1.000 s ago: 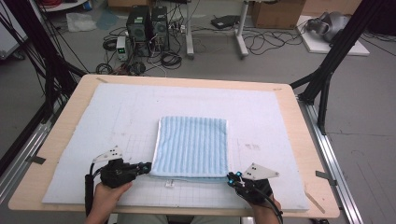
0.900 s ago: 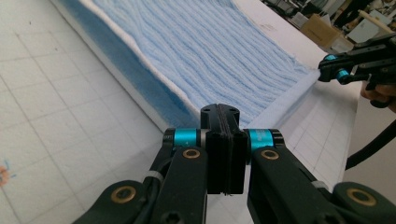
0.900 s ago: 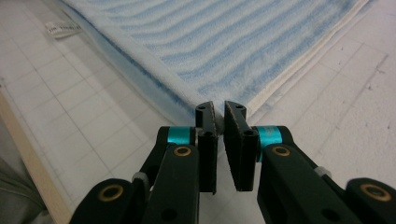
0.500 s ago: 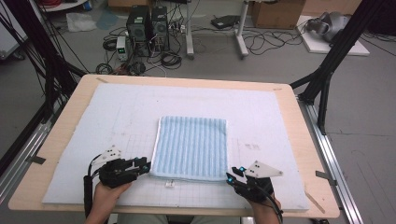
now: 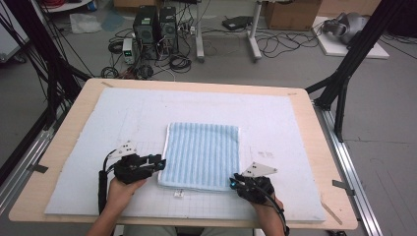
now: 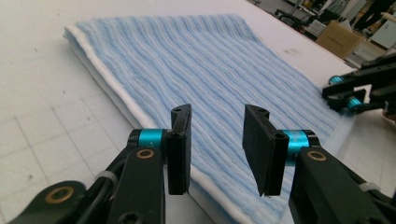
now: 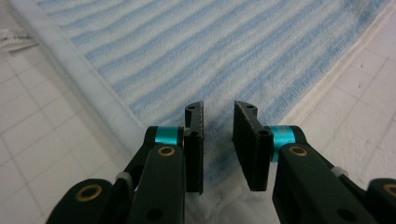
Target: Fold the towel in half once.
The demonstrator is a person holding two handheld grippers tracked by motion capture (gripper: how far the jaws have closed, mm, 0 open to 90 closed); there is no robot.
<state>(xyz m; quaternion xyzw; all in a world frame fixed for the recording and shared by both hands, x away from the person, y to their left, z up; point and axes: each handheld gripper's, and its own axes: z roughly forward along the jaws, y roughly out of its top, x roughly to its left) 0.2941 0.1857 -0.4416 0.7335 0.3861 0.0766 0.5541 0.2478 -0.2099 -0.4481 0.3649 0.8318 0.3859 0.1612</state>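
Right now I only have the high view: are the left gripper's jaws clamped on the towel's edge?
Observer: No. In the left gripper view the left gripper has just been opening. Its jaws stand apart over the towel with nothing between them.
Operator: And the right one?
Observer: The right gripper has just been closing, but its own view shows a gap between the jaws. The towel's corner lies beneath them, not pinched.

Grey floor (image 5: 383,147) strewn with cables (image 5: 290,44); computer towers (image 5: 156,24), cardboard box (image 5: 290,14) beyond wooden table (image 5: 196,84)
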